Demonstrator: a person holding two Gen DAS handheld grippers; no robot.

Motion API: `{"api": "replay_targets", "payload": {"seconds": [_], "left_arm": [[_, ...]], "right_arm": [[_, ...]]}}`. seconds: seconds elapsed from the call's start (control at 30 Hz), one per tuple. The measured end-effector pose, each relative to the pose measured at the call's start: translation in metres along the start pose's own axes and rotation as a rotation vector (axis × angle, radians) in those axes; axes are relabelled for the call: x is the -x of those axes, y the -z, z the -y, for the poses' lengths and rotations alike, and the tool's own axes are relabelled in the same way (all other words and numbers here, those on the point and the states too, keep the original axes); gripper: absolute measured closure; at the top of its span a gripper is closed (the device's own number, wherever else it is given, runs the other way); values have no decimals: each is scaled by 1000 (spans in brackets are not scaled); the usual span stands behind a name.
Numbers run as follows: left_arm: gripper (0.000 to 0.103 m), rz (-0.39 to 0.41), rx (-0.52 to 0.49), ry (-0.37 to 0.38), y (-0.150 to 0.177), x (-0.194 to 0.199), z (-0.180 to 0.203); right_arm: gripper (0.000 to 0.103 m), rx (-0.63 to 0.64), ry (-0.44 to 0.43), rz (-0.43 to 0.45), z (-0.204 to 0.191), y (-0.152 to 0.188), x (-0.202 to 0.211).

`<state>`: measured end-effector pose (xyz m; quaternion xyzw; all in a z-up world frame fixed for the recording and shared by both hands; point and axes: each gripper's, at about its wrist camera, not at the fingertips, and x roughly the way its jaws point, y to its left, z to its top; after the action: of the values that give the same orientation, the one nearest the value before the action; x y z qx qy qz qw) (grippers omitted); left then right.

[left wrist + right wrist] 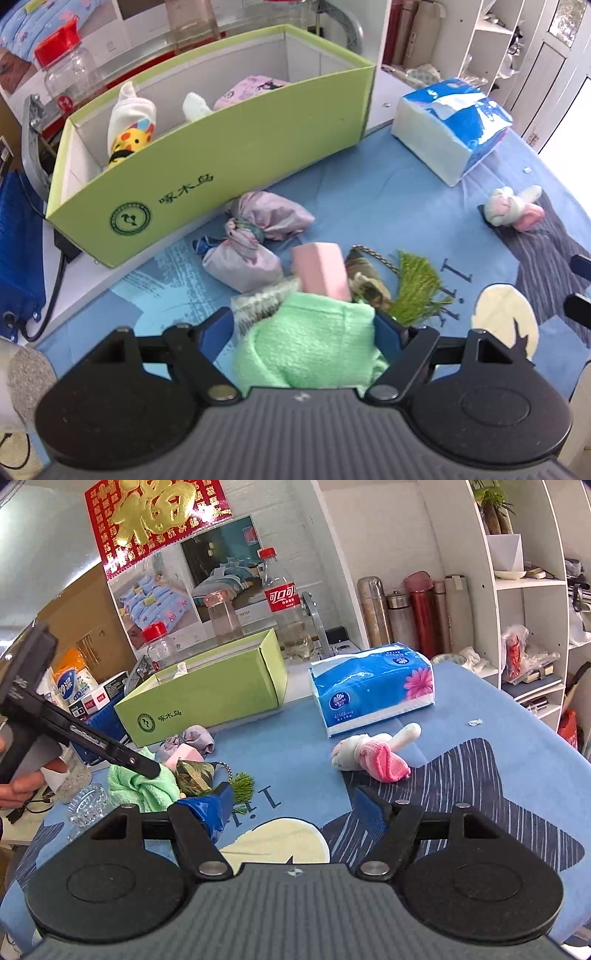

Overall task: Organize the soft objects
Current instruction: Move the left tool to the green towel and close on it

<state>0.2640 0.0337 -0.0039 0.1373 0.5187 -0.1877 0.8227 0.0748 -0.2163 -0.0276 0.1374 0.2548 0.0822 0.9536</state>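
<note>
2 grippers work over the table [480, 775]. The left gripper [304, 325] has its jaws spread around the green towel [314, 343], which lies beside the pink sponge [320, 269]. The right gripper [291, 805] hangs with jaws spread, empty, near the pink-and-white sock [373, 753].

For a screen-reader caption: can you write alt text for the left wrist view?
The left claw straddles a green towel on a blue patterned cloth, with a pink block and two lilac pouches just beyond. Behind stands an open green box of soft items.
</note>
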Motion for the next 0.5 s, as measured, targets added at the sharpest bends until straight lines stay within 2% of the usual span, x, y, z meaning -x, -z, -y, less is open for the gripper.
{"api": "replay_targets", "payload": {"seconds": [0.13,0.23,0.27,0.4,0.5], "left_arm": [[19,-14,20,-42,9,-6,-17],[5,12,62,-158,27,1,-38],[5,17,83,-191,34,4,-48],[5,15,220,-236,73,15,-88],[5,39,327,-225,106,28,-109]], "right_arm": [[45,-5,-12,12,2,-4,1],[45,-10,-13,21,5,-7,1],[45,-12,-14,21,6,-8,0],[45,-6,-20,19,3,-11,-5],[45,1,-33,16,-2,-12,-9]]}}
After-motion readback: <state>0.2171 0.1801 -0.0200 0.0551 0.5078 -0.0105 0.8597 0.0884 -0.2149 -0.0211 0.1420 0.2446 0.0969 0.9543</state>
